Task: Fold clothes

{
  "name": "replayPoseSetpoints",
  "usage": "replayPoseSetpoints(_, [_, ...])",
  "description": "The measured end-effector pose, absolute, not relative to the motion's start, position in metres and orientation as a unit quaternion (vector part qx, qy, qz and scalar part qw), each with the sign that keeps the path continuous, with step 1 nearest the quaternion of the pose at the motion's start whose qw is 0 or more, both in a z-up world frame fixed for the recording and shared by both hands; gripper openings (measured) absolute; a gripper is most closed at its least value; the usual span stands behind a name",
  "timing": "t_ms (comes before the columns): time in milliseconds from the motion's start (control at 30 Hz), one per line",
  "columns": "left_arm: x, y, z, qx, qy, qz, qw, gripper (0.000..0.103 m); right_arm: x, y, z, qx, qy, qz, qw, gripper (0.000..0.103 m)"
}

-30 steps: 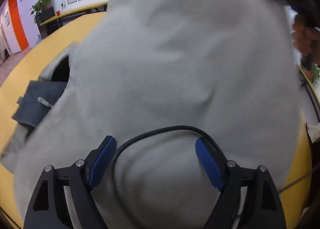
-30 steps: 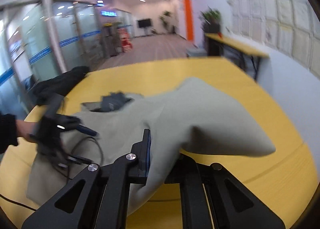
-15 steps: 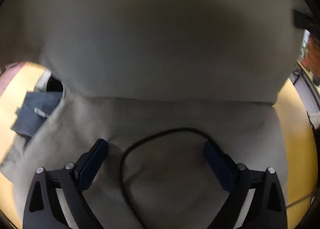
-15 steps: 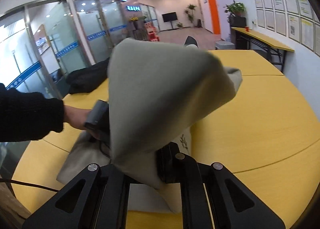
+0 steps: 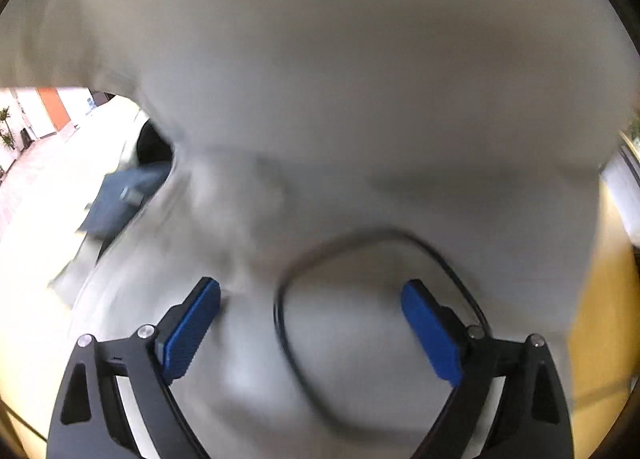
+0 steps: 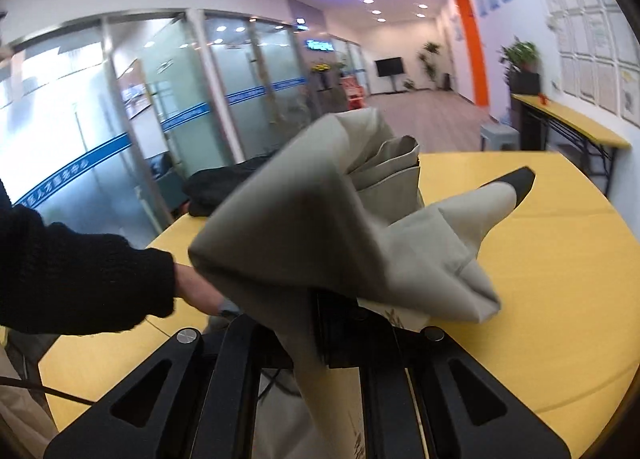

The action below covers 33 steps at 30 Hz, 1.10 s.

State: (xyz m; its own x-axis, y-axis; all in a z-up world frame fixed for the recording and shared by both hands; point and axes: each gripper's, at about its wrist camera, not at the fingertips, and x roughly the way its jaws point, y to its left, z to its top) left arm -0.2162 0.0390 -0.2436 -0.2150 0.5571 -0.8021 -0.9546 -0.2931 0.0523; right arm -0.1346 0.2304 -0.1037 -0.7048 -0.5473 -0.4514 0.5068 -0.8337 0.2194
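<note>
**Two tongs, one grey garment mid-fold**

Two tongs worked over one yellow table [image 6: 560, 279], smooth and round-edged. The right gripper [image 6: 320, 335] was clenched on a bunch of the grey-beige garment [image 6: 320, 227], holding it lifted above the tabletop; its black fingers were largely buried under the cloth. The left gripper [image 5: 310, 323] stood released, its two blue pads [image 5: 192, 333] spread wide with nothing between them, hovering just over the lower layer of the same garment [image 5: 360, 79].

The garment was a soft, matte woven fabric. In the right wrist view it hung in deep crumpled pleats with one pointed flap reaching toward the far table edge; half a second before, the same cloth had been a smoother, tent-like sheet. In the left wrist view the raised layer filled the top of the frame, blurred, as it had already done then, while the gap at the left now showed more of the bright floor.

One darker blue-grey garment [image 5: 124, 199] lay beside the grey one at the left. One thin black cable [image 5: 288, 339] looped across the cloth between the blue pads. One hand [image 6: 200, 291], in a black knitted sleeve, reached under the lifted fabric. One black garment [image 6: 224, 183] lay heaped at the table's far edge.
</note>
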Motion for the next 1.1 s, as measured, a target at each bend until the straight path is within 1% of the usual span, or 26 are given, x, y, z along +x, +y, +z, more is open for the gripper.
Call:
replayPoseSetpoints(100, [-0.206,0.011,-0.263,-0.370,0.294,0.720,0.508,0.096,-0.137,0.194,-0.110,0.249,-0.004,-0.912,0.325,0.006])
replayPoseSetpoints(167, [-0.207,0.005,-0.265,-0.365,0.277,0.731,0.506,0.097,-0.132,0.168,-0.120,0.247,0.020,-0.896,0.369,0.006])
replayPoseSetpoints(233, [-0.207,-0.001,-0.268,-0.359,0.261,0.741,0.504,0.097,-0.132,0.156,-0.134,0.269,0.002,-0.875,0.403,0.006])
replayPoseSetpoints(300, [-0.204,-0.007,-0.265,-0.356,0.261,0.745,0.500,0.097,-0.134,0.149,-0.148,0.281,-0.006,-0.868,0.409,0.006])
replayPoseSetpoints(500, [-0.184,-0.060,-0.243,-0.364,0.254,0.757,0.480,0.095,-0.149,0.153,-0.142,0.273,-0.032,-0.869,0.411,0.005])
replayPoseSetpoints(567, [-0.176,-0.084,-0.233,-0.376,0.248,0.760,0.469,0.095,-0.151,0.145,-0.144,0.272,-0.026,-0.859,0.433,0.005])
replayPoseSetpoints(633, [-0.192,-0.091,-0.208,-0.386,0.239,0.768,0.451,0.093,-0.152,0.129,-0.153,0.273,-0.022,-0.843,0.464,0.005])
replayPoseSetpoints(700, [-0.177,-0.119,-0.176,-0.397,0.216,0.781,0.431,0.092,-0.152,0.114,-0.165,0.278,-0.010,-0.827,0.489,0.005])
replayPoseSetpoints(800, [-0.148,-0.161,-0.116,-0.398,0.205,0.793,0.414,0.092,-0.148,0.096,-0.188,0.291,0.021,-0.801,0.522,0.005])
replayPoseSetpoints(1000, [-0.150,-0.176,0.001,-0.346,0.199,0.822,0.406,0.092,-0.132,0.075,-0.229,0.309,0.090,-0.746,0.583,0.005])
replayPoseSetpoints(1067, [-0.161,-0.183,0.018,-0.322,0.202,0.823,0.422,0.092,-0.124,0.080,-0.243,0.316,0.114,-0.732,0.593,0.005])
replayPoseSetpoints(1100, [-0.171,-0.166,0.015,-0.317,0.211,0.816,0.435,0.093,-0.121,0.077,-0.250,0.320,0.129,-0.726,0.595,0.005])
